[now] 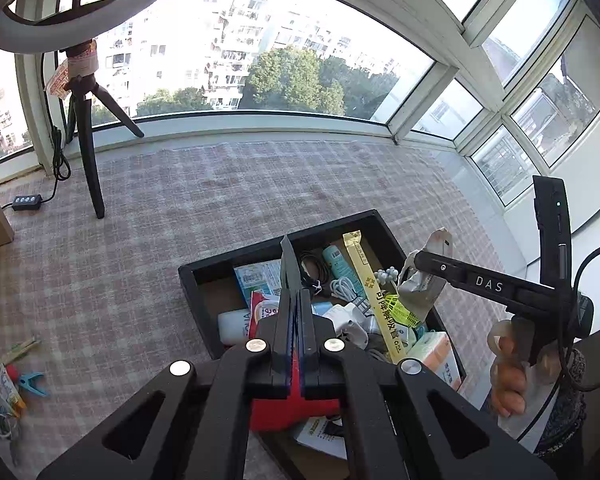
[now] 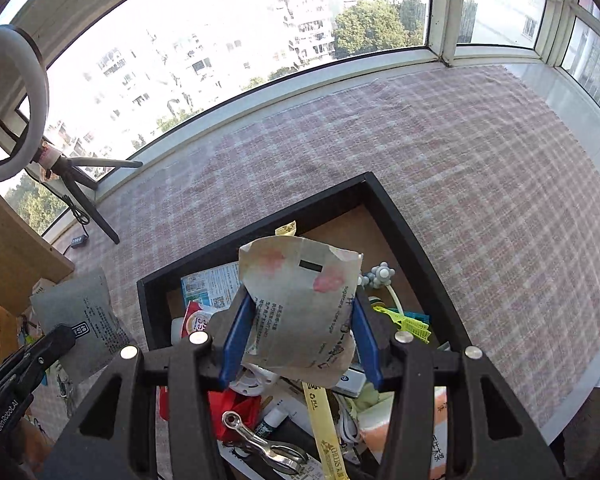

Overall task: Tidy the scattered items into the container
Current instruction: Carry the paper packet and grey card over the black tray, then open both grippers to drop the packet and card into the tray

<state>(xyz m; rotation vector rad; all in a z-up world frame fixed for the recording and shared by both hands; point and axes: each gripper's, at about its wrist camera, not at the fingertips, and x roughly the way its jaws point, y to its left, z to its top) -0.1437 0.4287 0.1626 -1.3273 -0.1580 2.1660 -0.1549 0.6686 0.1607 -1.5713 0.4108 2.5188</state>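
Black box [image 2: 396, 216] rim below pouch [image 2: 300, 304] — checked cloth [image 2: 480, 168] clear beyond.

Strong daylight floods in through the windows [image 1: 260, 60], blowing out the buildings outside. Fisheye bending curves the frames; corners go dark, and the checked cloth [image 2: 480, 168] looks slightly soft

Pretty nice view out the big windows [image 1: 260, 40]: white apartment blocks [image 2: 300, 8] and some green trees [image 1: 296, 80]. A ring light [image 2: 4, 112] on a black tripod [image 1: 88, 128] stands by the sill, its cable running to a little inline remote [image 1: 27, 202]. Pink plaid cloth [image 2: 480, 184] covers the surface, wooden furniture [image 2: 12, 256] on the left edge.
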